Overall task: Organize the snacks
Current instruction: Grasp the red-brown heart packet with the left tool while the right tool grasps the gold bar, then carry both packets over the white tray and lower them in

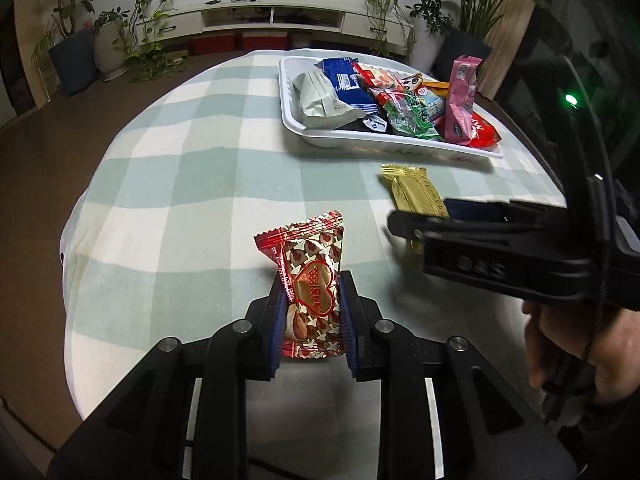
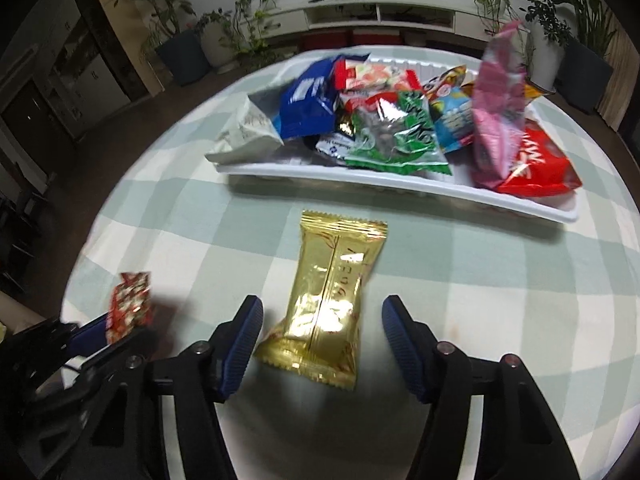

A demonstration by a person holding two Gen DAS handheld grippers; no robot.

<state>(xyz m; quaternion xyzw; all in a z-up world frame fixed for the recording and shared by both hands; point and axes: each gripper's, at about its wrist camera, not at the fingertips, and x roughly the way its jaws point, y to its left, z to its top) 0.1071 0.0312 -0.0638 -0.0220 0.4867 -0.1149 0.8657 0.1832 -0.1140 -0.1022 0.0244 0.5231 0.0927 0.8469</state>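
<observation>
Checked tablecloth (image 2: 460, 280): gold packet (image 2: 324, 300) between right claw (image 2: 322, 344), seemingly untouched.

left gripper (image 1: 313, 316): black frame, ribbed blue pads, silver screws | right gripper (image 2: 322, 344): same build, embossed lettering, black cable, green light

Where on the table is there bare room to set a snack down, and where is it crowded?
The checked tablecloth lies bare left of the white tray, beyond the red snack in the left tool. The tray is heaped full. The strip before it is tight: gold packet between the right tool's open jaws.
</observation>
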